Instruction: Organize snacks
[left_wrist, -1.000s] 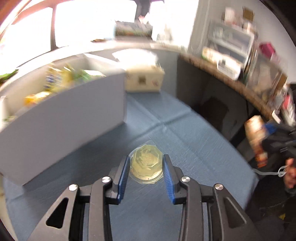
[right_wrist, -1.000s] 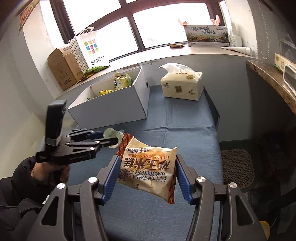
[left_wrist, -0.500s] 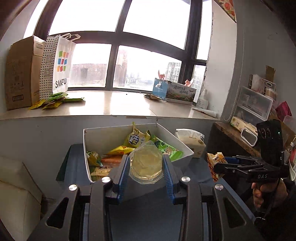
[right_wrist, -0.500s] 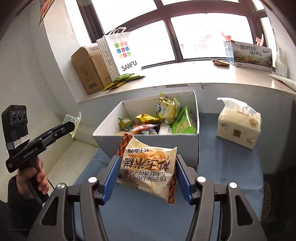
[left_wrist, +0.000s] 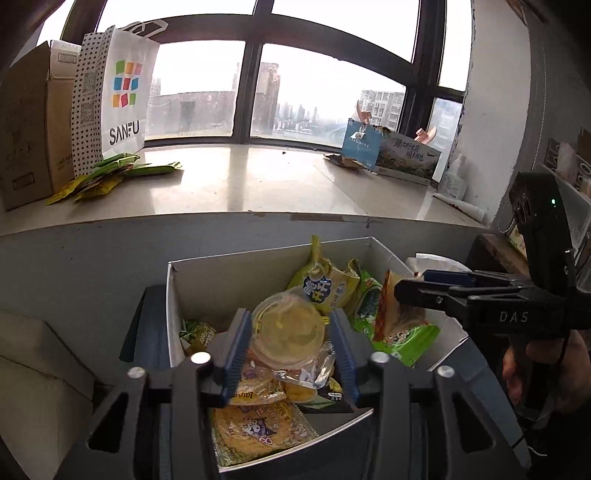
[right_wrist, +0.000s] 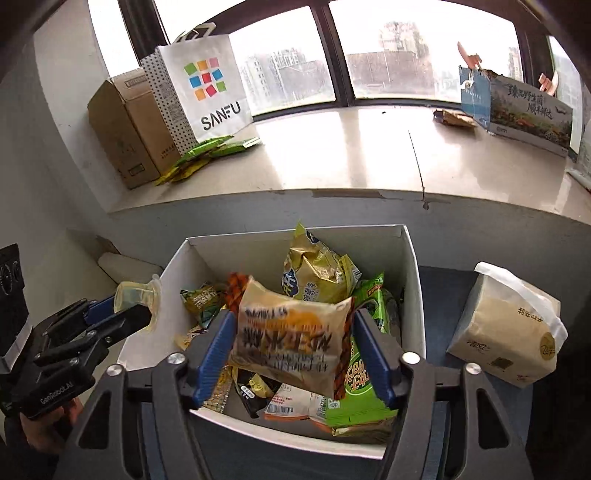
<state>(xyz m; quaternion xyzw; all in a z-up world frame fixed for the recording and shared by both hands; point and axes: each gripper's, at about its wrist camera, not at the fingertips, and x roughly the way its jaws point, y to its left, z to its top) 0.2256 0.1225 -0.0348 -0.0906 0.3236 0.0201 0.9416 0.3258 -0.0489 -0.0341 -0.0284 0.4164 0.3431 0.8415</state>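
A white box holding several snack packets lies right below both grippers. My left gripper hangs over its near left part. Its jaws are opening, and a clear yellow jelly cup sits tilted and loose between the blue pads. My right gripper is above the middle of the box, jaws opening too. A beige and orange snack packet is blurred between its pads, with a gap on each side. The right gripper also shows in the left wrist view, and the left gripper in the right wrist view.
The box stands on a blue cloth against a grey wall under a windowsill. A tissue pack lies right of the box. On the sill are a SANFU paper bag, a cardboard box and a printed carton.
Both grippers have come forward from the cloth to above the box. Both pairs of jaws have spread: the cup has tilted and the packet has slipped lower.
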